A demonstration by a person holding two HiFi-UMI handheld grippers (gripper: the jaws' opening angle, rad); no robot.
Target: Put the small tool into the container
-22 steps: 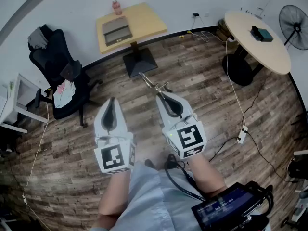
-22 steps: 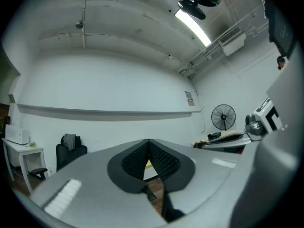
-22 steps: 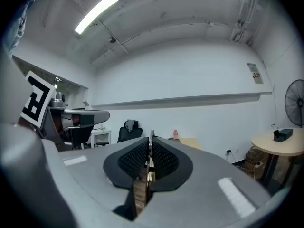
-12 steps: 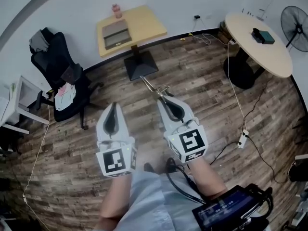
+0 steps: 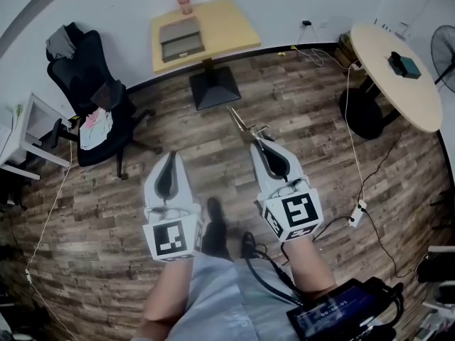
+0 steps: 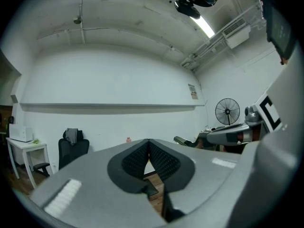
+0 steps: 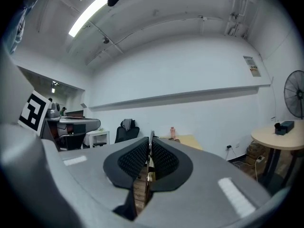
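R tool (image 5: 263,146) is clamped on a thin metal implement (image 5: 244,121), held out over the floor (image 5: 106,183) short of the yellow tabletop (image 5: 231,21), tip twd it. The container (image 5: 180,40) sits on that tabletop's left half. L tool (image 5: 168,155) is closed w/ nothing in it, also short of the tabletop.

Over a wood floor (image 5: 320,155), the right gripper (image 5: 258,144) holds a thin metal tool (image 5: 245,125) pointing towards a square table (image 5: 227,25) bearing a grey container (image 5: 180,40) and a bottle (image 5: 185,3), the left gripper (image 5: 169,156) empty beside it, a black chair (image 5: 79,77) at left.
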